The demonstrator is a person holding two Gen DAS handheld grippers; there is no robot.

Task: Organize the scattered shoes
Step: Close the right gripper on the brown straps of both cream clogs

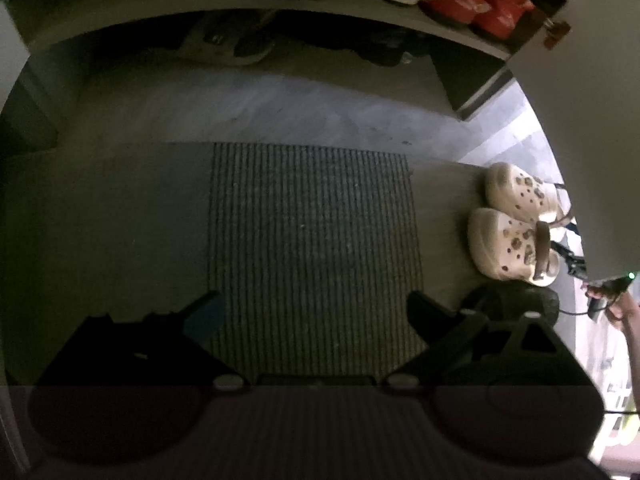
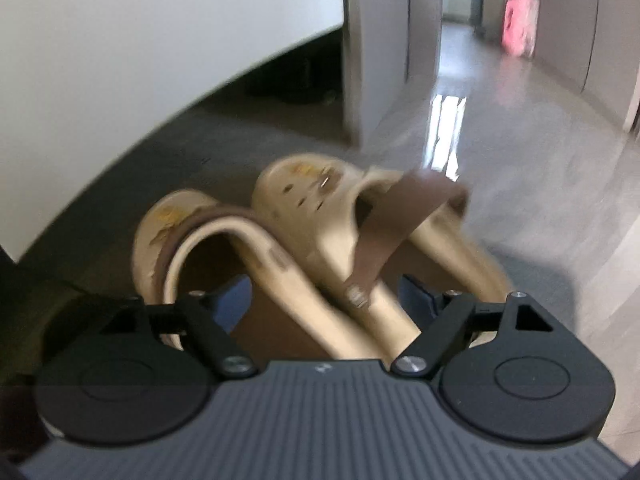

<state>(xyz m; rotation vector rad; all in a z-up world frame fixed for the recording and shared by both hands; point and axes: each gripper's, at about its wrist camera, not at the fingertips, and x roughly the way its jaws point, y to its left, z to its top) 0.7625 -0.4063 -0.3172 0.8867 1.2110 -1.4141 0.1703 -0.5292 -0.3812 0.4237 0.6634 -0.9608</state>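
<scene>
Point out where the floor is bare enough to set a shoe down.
Bare: the striped mat, the dark floor left of it, and the grey strip between mat and shoe shelf. Crowded: right of the mat, with the cream clogs and a black shoe.

Likely home entryway, doormat (image 1: 312,256), shoe shelf (image 1: 280,4)

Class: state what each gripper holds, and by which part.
The right gripper spans the adjoining heel-end walls of two cream foam clogs; firm closure cannot be told. The left gripper holds nothing.
</scene>
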